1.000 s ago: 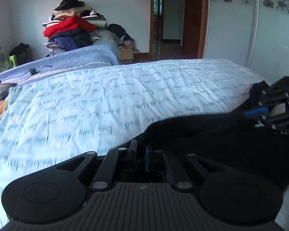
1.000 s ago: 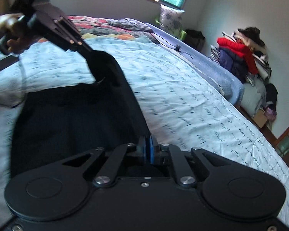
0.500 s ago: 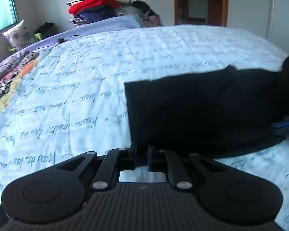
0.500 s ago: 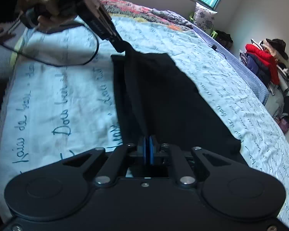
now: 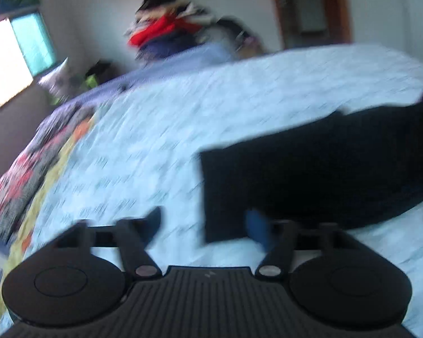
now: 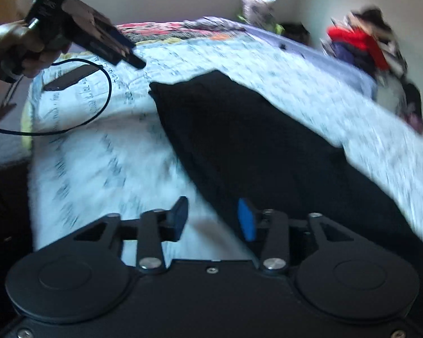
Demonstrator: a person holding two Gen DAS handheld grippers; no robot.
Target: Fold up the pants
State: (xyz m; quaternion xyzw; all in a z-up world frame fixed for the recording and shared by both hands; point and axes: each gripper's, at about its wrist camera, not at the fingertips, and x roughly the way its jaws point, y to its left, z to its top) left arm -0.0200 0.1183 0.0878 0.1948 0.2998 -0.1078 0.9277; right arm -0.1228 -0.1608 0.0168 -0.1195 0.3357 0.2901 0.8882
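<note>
On the bed's pale printed sheet lay the black pants, spread flat as a long dark band with a squared end nearest the left claw and the rest running off toward the right claw. Judging by the doubled edge along the near side in the right wrist view, 1 lengthwise fold looked already made, leg on leg; the blur made that uncertain. No crosswise fold showed, so the shortening of the band into a compact stack was still left.

Both claws had let go. The left claw was opening wide, its blue pads apart just off the squared corner with nothing pinched between them. The right claw was also opening, 1 pad over bare sheet and the other at the cloth's edge, not pressing on it.

Farther out, a patchwork quilt bordered the sheet, and a heap of clothes stood against the far wall.
</note>
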